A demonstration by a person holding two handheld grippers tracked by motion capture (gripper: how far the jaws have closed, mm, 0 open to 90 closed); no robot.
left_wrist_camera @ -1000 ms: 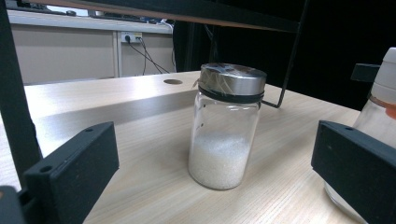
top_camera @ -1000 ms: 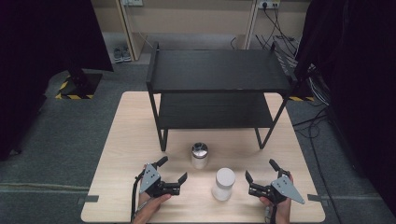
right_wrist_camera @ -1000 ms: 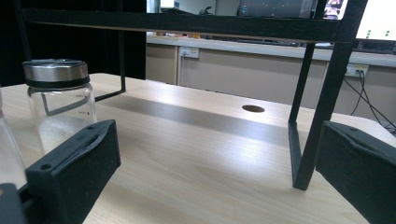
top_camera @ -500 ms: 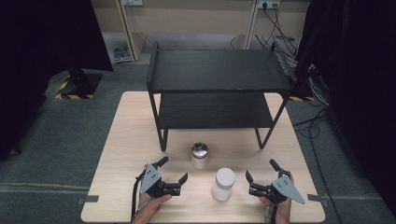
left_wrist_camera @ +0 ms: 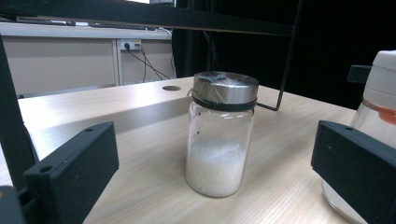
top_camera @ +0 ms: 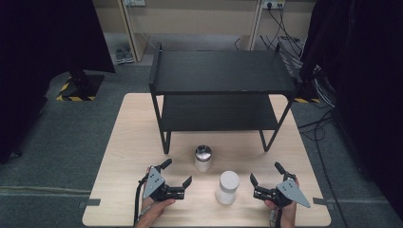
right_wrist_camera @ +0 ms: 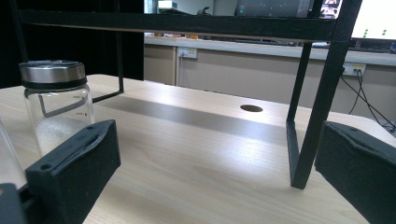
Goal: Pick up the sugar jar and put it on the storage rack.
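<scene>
Glass jar: the jar with the metal lid (top_camera: pixel 203 158) stands upright on the table, in front of the shelf rack and between its two front legs, a little left of the middle. In the left gripper view (left_wrist_camera: pixel 221 135) it is straight ahead between the two black jaws, not touching them, and its lower part holds white grains.
White-lid jar: a second jar with a white lid (top_camera: pixel 227 187) stands upright nearer to the person, just right of the glass jar and apart from it. It is between the two grippers.
Left gripper: the left gripper (top_camera: pixel 177 177) rests low at the near edge of the table, held by the person's left hand (top_camera: pixel 154 209). Its jaws stand wide apart with nothing between them, and they point toward the two jars.
Right gripper: the right gripper (top_camera: pixel 265 175) is held by the right hand (top_camera: pixel 280 209) at the near right of the table. Its jaws are also spread wide and hold nothing; the white-lid jar is near its left jaw, without contact.
Shelf rack: a black rack with two levels (top_camera: pixel 221 71) stands on the far half of the table; both levels look bare.
Table: light wood top (top_camera: pixel 130 137), with a small round hole seen in the right gripper view (right_wrist_camera: pixel 251 108).
</scene>
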